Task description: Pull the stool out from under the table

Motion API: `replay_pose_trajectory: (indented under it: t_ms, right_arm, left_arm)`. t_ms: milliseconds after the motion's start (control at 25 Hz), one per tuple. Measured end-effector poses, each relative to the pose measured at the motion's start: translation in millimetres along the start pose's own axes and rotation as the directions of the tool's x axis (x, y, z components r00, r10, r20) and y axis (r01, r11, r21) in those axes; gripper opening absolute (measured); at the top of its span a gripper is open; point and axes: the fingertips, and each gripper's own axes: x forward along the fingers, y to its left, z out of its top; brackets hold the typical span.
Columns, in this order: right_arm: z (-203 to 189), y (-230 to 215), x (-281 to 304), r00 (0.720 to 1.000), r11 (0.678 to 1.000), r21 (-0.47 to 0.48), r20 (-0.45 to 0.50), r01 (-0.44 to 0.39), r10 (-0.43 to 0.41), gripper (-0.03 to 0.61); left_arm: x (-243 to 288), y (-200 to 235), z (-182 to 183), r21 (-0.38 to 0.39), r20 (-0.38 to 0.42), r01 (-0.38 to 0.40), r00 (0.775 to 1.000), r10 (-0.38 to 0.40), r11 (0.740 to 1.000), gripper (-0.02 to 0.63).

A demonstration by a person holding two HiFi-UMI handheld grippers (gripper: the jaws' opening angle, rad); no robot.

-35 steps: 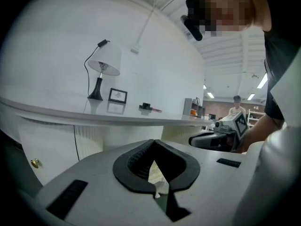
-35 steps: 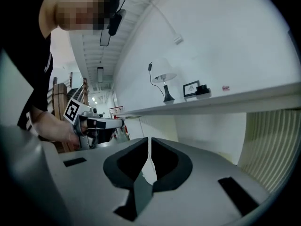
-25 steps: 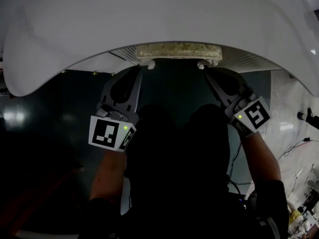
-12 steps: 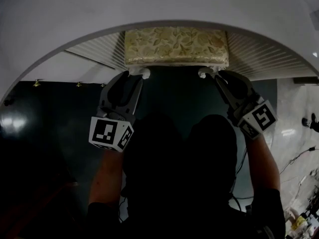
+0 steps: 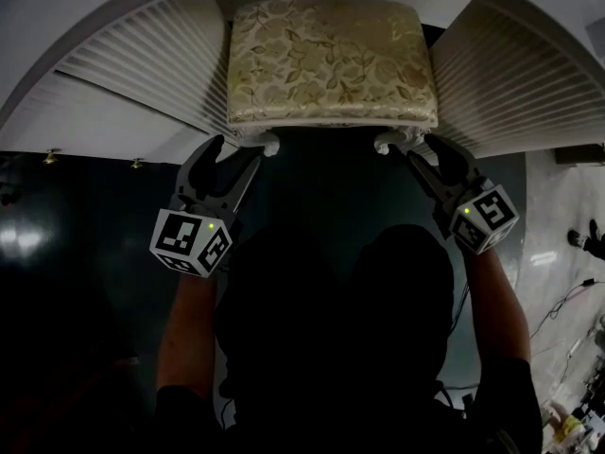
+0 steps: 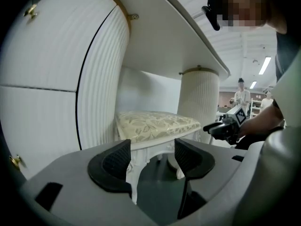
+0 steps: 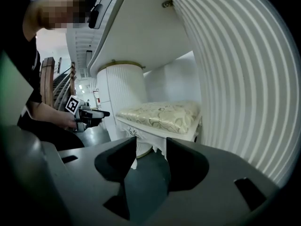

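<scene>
The stool (image 5: pixel 331 60) has a gold floral cushion and carved white legs, and stands in the arch of the white table (image 5: pixel 142 83). My left gripper (image 5: pixel 236 151) is just in front of its front left leg and my right gripper (image 5: pixel 427 148) just in front of its front right leg. Both sets of jaws have just been opening. In the left gripper view the stool's leg (image 6: pixel 134 166) shows in the gap of the left gripper (image 6: pixel 150 150), and the pads do not press on it. In the right gripper view the right gripper (image 7: pixel 150 157) stands open before the stool (image 7: pixel 162 114), gripping nothing.
Ribbed white pedestals (image 5: pixel 515 69) of the table flank the stool on both sides. The floor (image 5: pixel 321 187) is dark and glossy. The person's dark legs (image 5: pixel 340 329) fill the near middle. Cables (image 5: pixel 567 282) lie at the far right.
Both grippers were shut at the stool's front legs and now stand open. The stool's whole cushion shows, where only its front edge showed before. Both grippers sit lower.
</scene>
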Motion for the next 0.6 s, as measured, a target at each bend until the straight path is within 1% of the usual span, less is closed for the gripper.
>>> replay_pose_trajectory:
  t_ms: [120, 240, 320, 480, 560, 600]
  right_arm:
    - [-12.3, -12.7, 6.4, 0.999, 0.999, 0.016, -0.002, 0.041, -0.041, 0.180]
    - [-26.9, -26.9, 9.6, 0.993, 0.994, 0.010, -0.039, 0.111, -0.111, 0.197]
    - [-35.7, -31.2, 11.6, 0.988, 0.990, -0.011, -0.061, 0.144, -0.144, 0.205]
    - [-44.0, -35.1, 14.1, 0.975, 0.976, -0.106, -0.096, 0.193, -0.203, 0.209]
    - [-43.7, -36.2, 15.2, 0.970, 0.970, -0.120, -0.096, 0.213, -0.225, 0.210]
    - [-43.4, -36.9, 14.7, 0.968, 0.968, -0.116, -0.093, 0.222, -0.233, 0.221]
  left_arm:
    - [6.3, 13.0, -14.5, -0.005, -0.009, -0.018, 1.000, 0.018, 1.000, 0.308]
    - [15.9, 25.6, -31.1, 0.032, -0.053, -0.034, 0.998, 0.035, 0.999, 0.345]
    - [21.2, 28.0, -38.4, 0.054, -0.072, -0.013, 0.997, 0.016, 0.998, 0.348]
    - [29.9, 27.0, -52.5, 0.063, -0.095, 0.024, 0.995, -0.018, 0.998, 0.350]
    - [35.8, 28.6, -58.9, 0.059, -0.104, 0.021, 0.994, -0.015, 0.998, 0.350]
    - [38.5, 29.1, -60.6, 0.057, -0.105, 0.018, 0.994, -0.012, 0.998, 0.349]
